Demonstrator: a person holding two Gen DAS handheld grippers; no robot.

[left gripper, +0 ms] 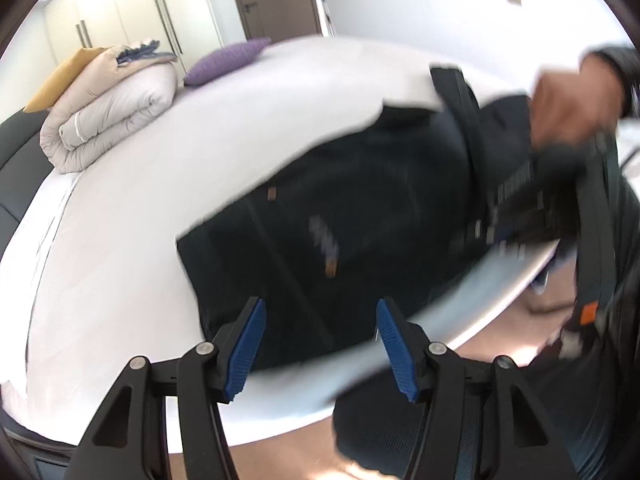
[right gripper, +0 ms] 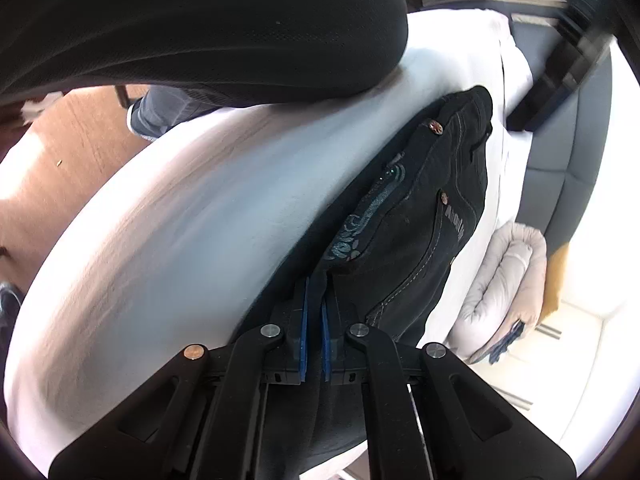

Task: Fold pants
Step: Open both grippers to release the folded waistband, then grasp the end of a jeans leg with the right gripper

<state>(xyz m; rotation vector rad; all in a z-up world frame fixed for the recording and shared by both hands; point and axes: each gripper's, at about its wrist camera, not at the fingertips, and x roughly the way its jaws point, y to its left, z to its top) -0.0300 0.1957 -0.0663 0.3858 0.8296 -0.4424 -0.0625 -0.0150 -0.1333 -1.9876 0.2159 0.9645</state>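
Black jeans [right gripper: 424,216] lie on the white bed [left gripper: 120,208]. Our left tongs [left gripper: 320,344] stand open above them, gripping nothing; our right tongs [right gripper: 314,312] are clamped on the jeans' edge.

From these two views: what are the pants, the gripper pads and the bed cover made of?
Pants: looks like black denim, matte, with pale contrast stitching and copper-coloured rivets. Gripper pads: blue, ribbed, probably rubber or soft plastic; which one can't be told. Bed cover: white woven fabric, matte, likely cotton; faint creases show in the right wrist view. The right gripper is clamped on the pants' edge.
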